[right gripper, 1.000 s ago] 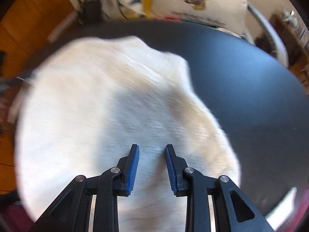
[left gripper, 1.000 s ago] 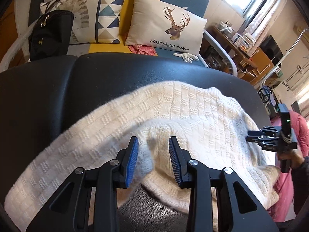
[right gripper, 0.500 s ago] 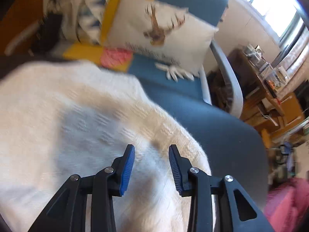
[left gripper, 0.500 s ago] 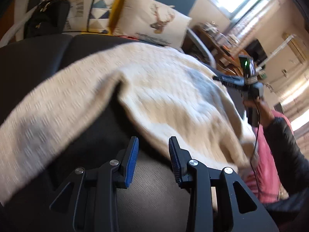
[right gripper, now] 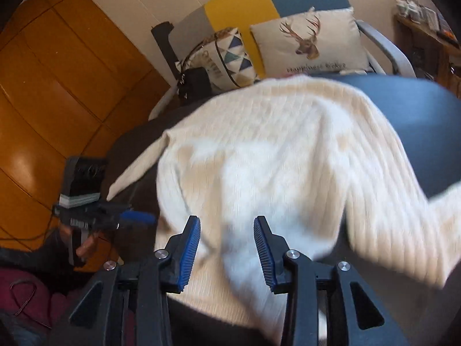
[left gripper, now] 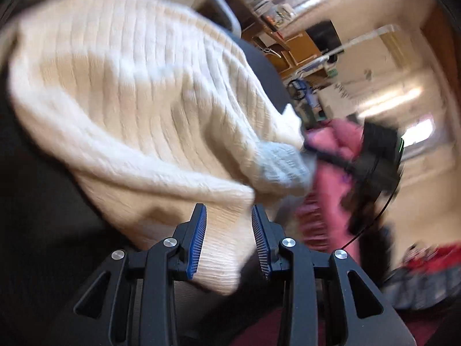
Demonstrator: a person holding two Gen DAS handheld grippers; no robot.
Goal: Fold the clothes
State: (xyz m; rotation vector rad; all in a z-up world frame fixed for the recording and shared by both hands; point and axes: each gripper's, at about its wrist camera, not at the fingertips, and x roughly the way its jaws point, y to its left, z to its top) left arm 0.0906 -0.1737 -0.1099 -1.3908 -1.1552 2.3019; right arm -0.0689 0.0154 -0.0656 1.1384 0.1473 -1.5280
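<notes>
The cream knit sweater (right gripper: 276, 155) lies spread and partly doubled over on the dark padded surface (right gripper: 426, 132), one sleeve trailing toward the near right edge in the right wrist view. The left gripper (left gripper: 229, 239) has a hem corner of the knit lying between its spread pads, but the pads do not appear to press on it, so nothing is pinched there. The right gripper (right gripper: 227, 248) hovers over the sweater's middle with its jaws opening; cloth shows beyond the gap, apparently below the pads, not caught by them. The main risk is that the loose fold springs back or slides: a thick, springy knit tends to unroll when nothing pins it. A second risk is the corner snagging on the ribbed blue pads (left gripper: 197, 248) as the left gripper pulls away, dragging the layer askew. At the near edge, the hem hangs close to the person's pink garment (left gripper: 331, 178), so cloth could slip off that side. Toward the sofa with the deer cushion (right gripper: 308, 43), the dark surface shows bare room. The two grippers sit near each other, so a careless sweep could make them collide.
</notes>
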